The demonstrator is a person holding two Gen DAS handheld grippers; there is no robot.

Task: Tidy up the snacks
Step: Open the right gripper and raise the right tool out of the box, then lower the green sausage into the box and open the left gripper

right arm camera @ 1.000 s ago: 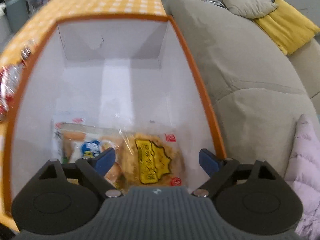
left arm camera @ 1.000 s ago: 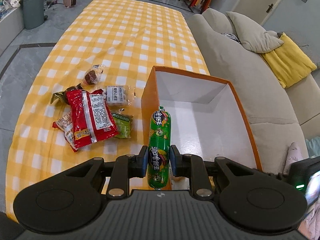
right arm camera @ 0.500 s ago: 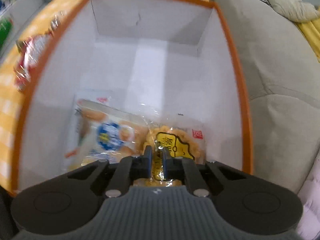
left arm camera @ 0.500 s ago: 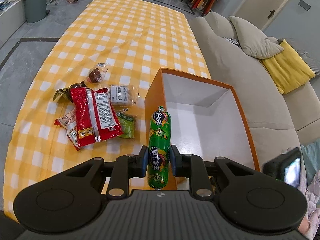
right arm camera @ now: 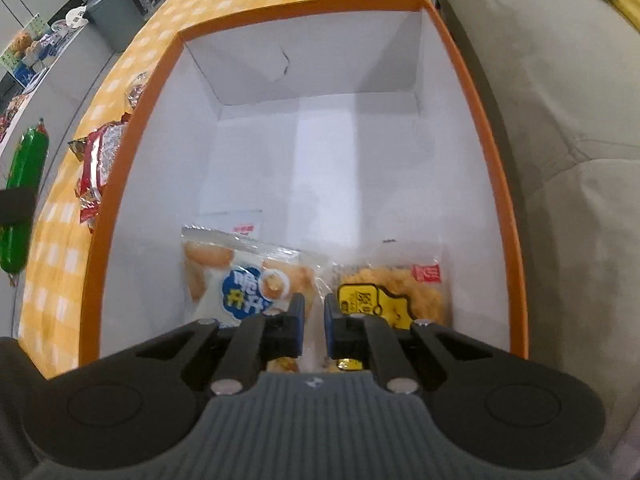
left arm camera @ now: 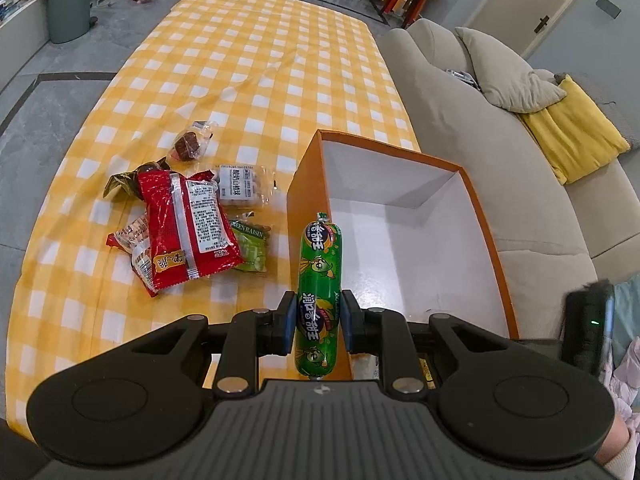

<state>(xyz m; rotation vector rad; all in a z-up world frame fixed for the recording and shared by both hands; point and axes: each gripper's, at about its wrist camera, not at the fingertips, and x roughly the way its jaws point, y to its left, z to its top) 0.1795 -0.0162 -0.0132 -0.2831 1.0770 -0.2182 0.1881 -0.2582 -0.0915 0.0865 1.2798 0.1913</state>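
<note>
Yellow-and-white checked cloth is covering the long worktop, with a beige sofa running along its right side and a yellow cushion lying on it. An orange box with a white inside is standing on the cloth at the sofa edge. The left tool is pinching a green sausage stick around its lower half, holding it lengthwise over the box's left wall. To the left of the box a heap of snacks is lying on the cloth: a red packet on top, a green raisin pouch and a clear biscuit pack beside it, and a small dark wrapped cake just beyond. The right tool is pointing down into the box, its jaws pressed nearly together with nothing clearly between them. Just below it a blue-labelled pastry bag and a yellow-labelled snack bag are lying side by side on the box floor.
</note>
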